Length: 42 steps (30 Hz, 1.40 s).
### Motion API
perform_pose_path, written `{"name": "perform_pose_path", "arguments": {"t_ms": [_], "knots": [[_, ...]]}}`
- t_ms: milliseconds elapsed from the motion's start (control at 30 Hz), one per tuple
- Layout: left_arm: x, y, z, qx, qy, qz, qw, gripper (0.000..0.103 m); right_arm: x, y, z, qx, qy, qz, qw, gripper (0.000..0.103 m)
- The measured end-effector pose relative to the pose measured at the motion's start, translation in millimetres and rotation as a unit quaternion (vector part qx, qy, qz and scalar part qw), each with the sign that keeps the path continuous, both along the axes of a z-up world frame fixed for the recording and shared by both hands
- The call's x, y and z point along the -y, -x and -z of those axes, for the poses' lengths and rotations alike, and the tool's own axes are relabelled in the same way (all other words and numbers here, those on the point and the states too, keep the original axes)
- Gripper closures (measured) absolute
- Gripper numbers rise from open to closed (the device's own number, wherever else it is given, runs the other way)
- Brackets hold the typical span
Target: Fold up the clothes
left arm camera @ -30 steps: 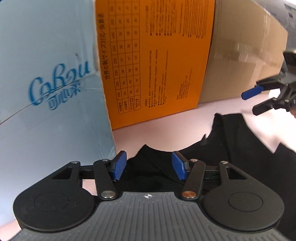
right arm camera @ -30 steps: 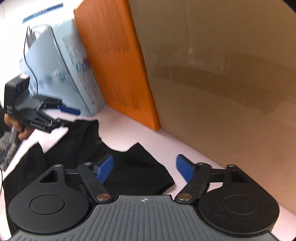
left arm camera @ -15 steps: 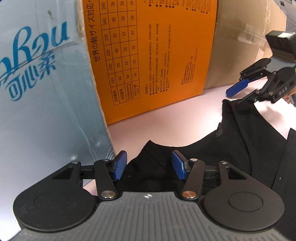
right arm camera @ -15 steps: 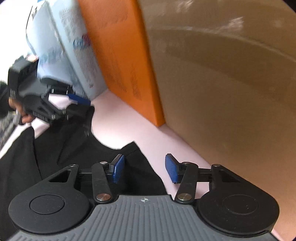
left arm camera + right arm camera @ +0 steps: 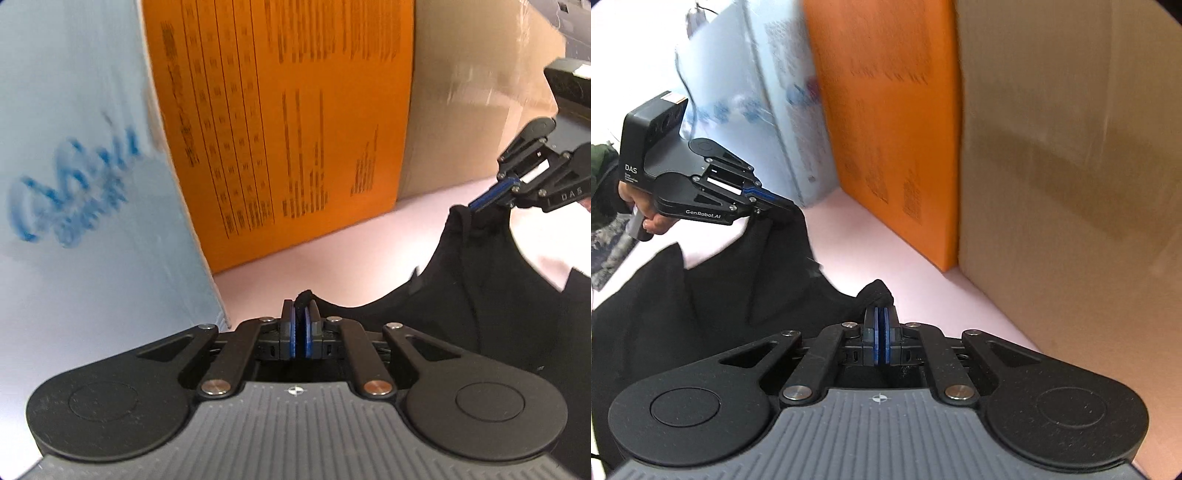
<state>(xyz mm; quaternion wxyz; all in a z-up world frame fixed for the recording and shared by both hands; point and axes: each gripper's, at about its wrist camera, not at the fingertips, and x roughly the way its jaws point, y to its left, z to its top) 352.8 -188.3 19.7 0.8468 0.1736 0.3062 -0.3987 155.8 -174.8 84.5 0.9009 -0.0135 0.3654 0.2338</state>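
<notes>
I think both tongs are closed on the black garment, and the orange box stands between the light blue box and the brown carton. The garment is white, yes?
Not quite: the garment is black, not white, as the right wrist view shows. The rest holds: left tongs and right tongs are closed on it, and the orange box stands between the light blue box and the brown carton.

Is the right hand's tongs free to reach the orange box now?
Probably not as things stand: the right tongs are shut on the black garment, so they would drag it along. The table before the orange box is otherwise bare.
</notes>
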Motion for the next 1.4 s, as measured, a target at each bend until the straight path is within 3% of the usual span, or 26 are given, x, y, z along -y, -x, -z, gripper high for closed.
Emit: {"name": "perform_pose_path", "arguments": {"t_ms": [233,367,467,500,533,567,700,767,867,1000,1100,1233,1400], "knots": [[-45.1,87.5,-52.6,0.071,0.035,-0.004,0.9969,0.099,-36.2,85.8,-56.4,0.054,0.006,-0.02,0.998,0.1],[-73.5,158.1,-60.0,0.093,0.047,-0.004,0.9946,0.099,-66.0,153.0,-68.4,0.064,0.005,-0.03,0.997,0.1],[-90.8,209.6,-44.6,0.085,0.034,0.002,0.9958,0.095,-90.8,196.5,-49.4,0.037,0.0,-0.036,0.999,0.096],[-98.1,224.6,-34.9,0.078,0.021,0.006,0.9967,0.089,-97.9,209.6,-38.2,0.015,-0.004,-0.04,0.999,0.092],[-105.8,238.7,-24.5,0.068,0.007,0.009,0.9976,0.075,-103.6,221.8,-26.7,-0.007,-0.008,-0.04,0.999,0.078],[-113.4,252.7,-14.1,0.058,-0.006,0.011,0.9983,0.071,-108.4,233.3,-15.0,-0.03,-0.011,-0.038,0.999,0.073],[-145.0,290.4,16.5,0.007,-0.039,-0.012,0.9992,0.068,-106.4,271.0,6.7,-0.065,-0.061,0.013,0.996,0.073],[-158.0,292.6,18.4,-0.006,-0.03,-0.038,0.9988,0.066,-95.8,280.3,6.2,-0.057,-0.088,0.053,0.993,0.066],[-166.0,280.7,12.7,-0.012,0.004,-0.083,0.9965,0.053,-79.2,277.9,0.8,-0.033,-0.107,0.106,0.988,0.059],[-154.2,248.3,3.4,-0.004,0.056,-0.149,0.9873,0.042,-62.1,263.1,0.9,0.007,-0.127,0.174,0.977,0.053],[-133.4,215.2,5.4,-0.022,0.081,-0.189,0.9785,0.041,-49.1,238.7,11.5,0.015,-0.145,0.215,0.966,0.052],[-106.1,170.6,15.8,-0.053,0.082,-0.237,0.9666,0.042,-35.8,205.5,24.4,0.005,-0.163,0.251,0.954,0.052],[-94.9,150.0,26.0,-0.08,0.104,-0.253,0.9585,0.043,-22.0,175.8,45.1,-0.02,-0.209,0.283,0.936,0.052]]}}
